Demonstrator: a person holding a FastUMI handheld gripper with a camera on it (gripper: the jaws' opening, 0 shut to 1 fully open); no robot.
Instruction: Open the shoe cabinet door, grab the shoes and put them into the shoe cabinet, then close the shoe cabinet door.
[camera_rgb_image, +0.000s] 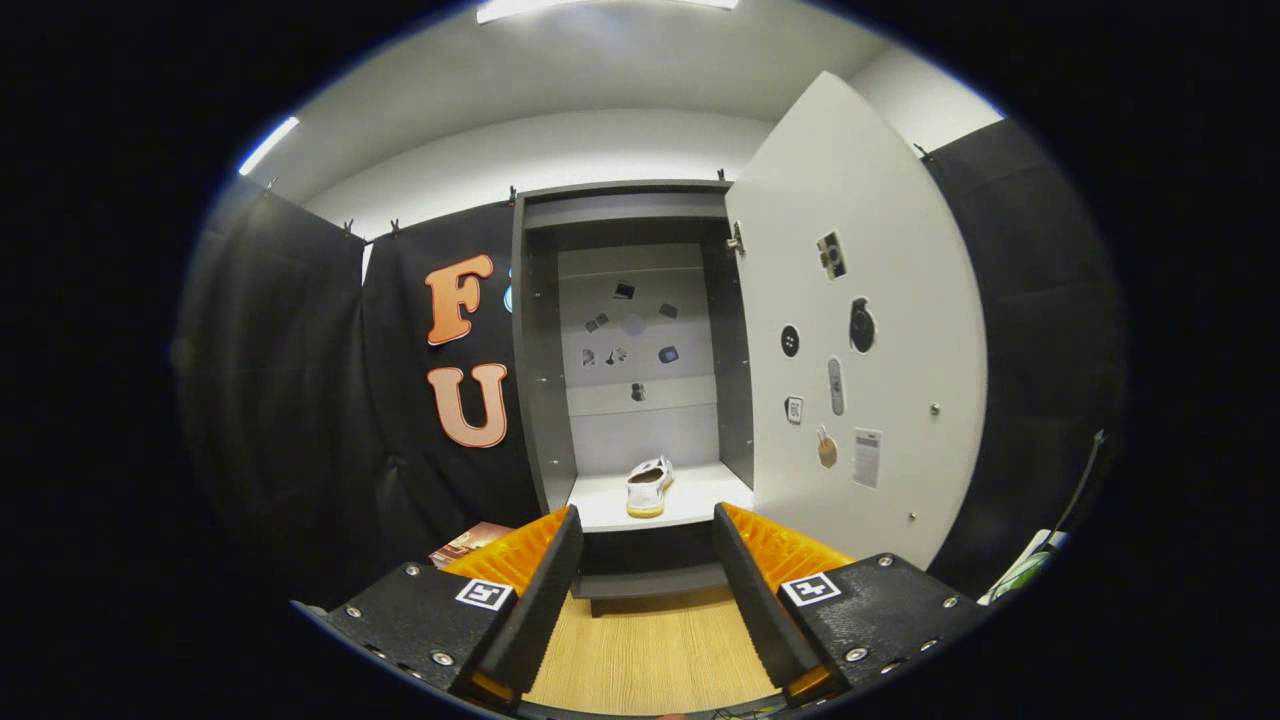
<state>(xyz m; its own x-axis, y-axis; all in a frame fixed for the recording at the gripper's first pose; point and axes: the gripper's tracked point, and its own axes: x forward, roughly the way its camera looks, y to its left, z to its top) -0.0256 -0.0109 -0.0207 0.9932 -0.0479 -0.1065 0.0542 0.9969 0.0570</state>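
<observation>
You had the shoe cabinet (630, 350) open at this point: its door (860, 330) stood swung wide to the right, hinged on the cabinet's right side, with small stickers dotted over its inner face. A white shoe (648, 487) already sat on the shelf (690, 500) inside, near the shelf's front edge and roughly midway between its side edges, heel toward you, apart from both side walls.

Your gripper (647, 585) was held back from the cabinet, above the wooden floor (650, 650), with its fingers spread wide and nothing between them. The shoe lay well beyond the fingertips, so you had no hold on it.

By my reading, opening the door and placing the shoe were done, and you were at the stage of closing. I could not tell whether a second shoe was meant to go in. What remained, as I judged it, was to reach the door's free edge on the right and swing it shut.
</observation>
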